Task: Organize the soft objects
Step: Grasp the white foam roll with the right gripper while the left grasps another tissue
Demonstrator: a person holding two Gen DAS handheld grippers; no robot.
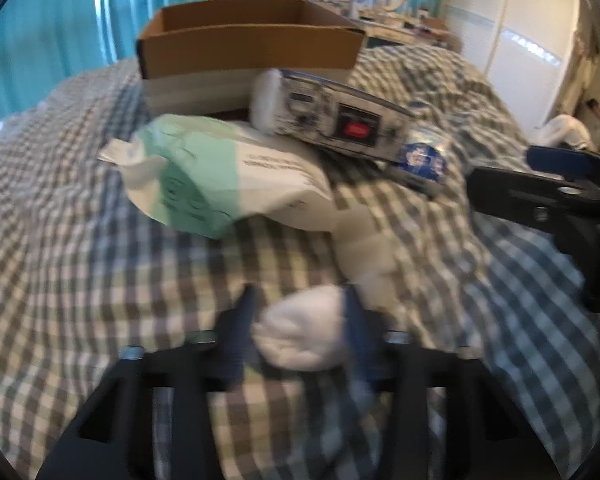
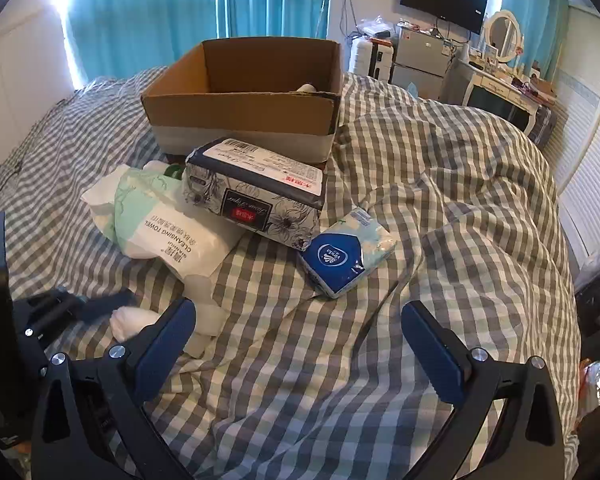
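Already pinching soft white wad (image 1: 300, 334) in left gripper (image 1: 298, 332); squashing easily, light. Right gripper (image 2: 296, 344) gaping empty, tissue pack (image 2: 346, 254) at twelve o'clock.

left gripper (image 1: 300, 320) jaws clamped on something white, right gripper (image 2: 300, 344) jaws wide apart

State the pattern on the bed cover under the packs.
A grey-and-white check on the bed cover, clearest in the right wrist view.
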